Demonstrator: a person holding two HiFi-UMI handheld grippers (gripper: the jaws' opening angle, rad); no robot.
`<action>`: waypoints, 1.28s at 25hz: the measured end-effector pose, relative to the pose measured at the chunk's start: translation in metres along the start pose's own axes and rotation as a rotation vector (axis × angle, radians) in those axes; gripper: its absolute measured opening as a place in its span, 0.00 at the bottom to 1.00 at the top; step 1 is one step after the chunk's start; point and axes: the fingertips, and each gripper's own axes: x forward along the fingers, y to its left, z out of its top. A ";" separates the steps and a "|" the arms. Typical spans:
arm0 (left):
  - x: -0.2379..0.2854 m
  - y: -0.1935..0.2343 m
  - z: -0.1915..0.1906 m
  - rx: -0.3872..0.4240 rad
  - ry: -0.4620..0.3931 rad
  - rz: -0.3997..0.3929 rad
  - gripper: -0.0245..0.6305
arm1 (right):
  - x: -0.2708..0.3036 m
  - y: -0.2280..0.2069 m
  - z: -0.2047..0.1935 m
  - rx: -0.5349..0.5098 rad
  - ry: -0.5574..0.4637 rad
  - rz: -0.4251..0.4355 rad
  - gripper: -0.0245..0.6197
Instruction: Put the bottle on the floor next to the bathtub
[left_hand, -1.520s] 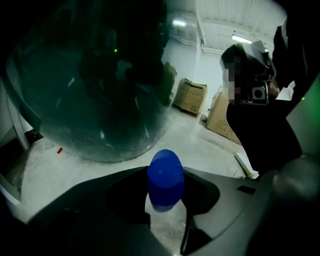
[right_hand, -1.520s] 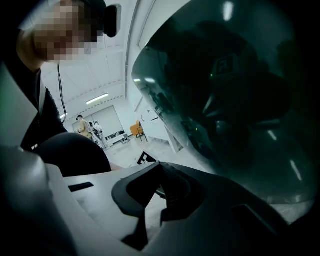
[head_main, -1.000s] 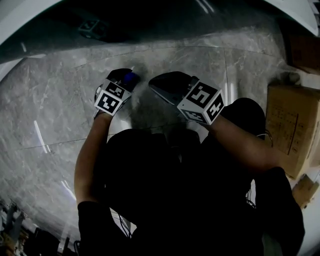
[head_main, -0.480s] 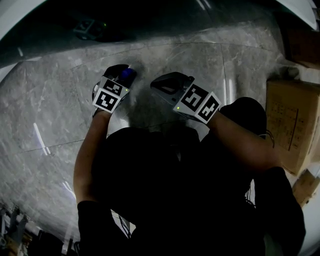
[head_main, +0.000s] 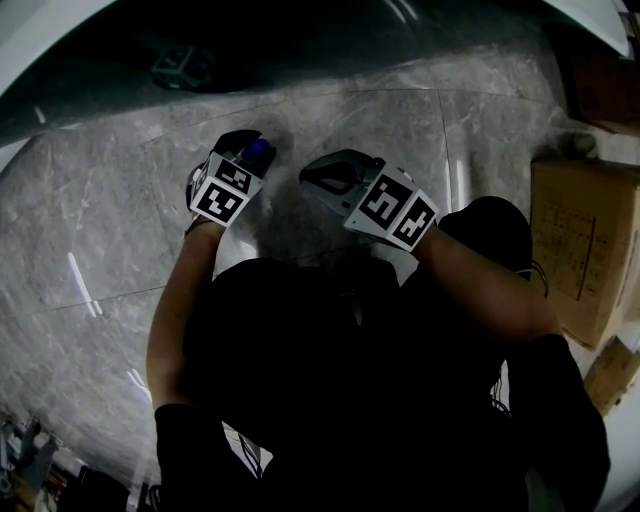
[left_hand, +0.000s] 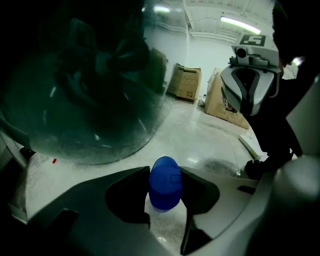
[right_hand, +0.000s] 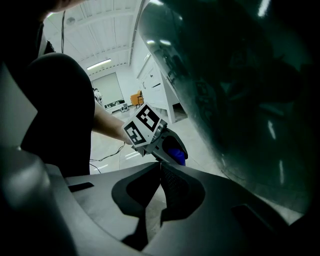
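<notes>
A clear bottle with a blue cap stands upright between the jaws of my left gripper, which is shut on its neck. From the head view only the blue cap shows, at the tip of the left gripper, low over the grey marble floor. The bottle's base is hidden, so I cannot tell whether it touches the floor. The dark, curved bathtub rises just beyond it, and its wall looms close. My right gripper hovers beside the left one, shut and empty.
Cardboard boxes stand at the right, with more boxes across the room. The person's dark-clothed legs fill the lower middle of the head view. The bathtub's side is close on the right gripper's right.
The right gripper has sunk slightly and rolled, so its marker cube faces differently. The left gripper and the bottle have hardly moved.
</notes>
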 end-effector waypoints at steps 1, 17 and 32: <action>0.000 0.001 0.000 -0.009 0.008 -0.008 0.29 | 0.000 0.000 0.000 0.002 0.000 0.001 0.08; -0.003 -0.016 -0.009 0.048 0.045 -0.056 0.33 | -0.003 0.001 -0.001 -0.003 -0.002 0.001 0.08; -0.109 -0.003 0.049 -0.096 -0.187 -0.036 0.44 | -0.021 -0.019 0.035 0.161 -0.146 -0.029 0.08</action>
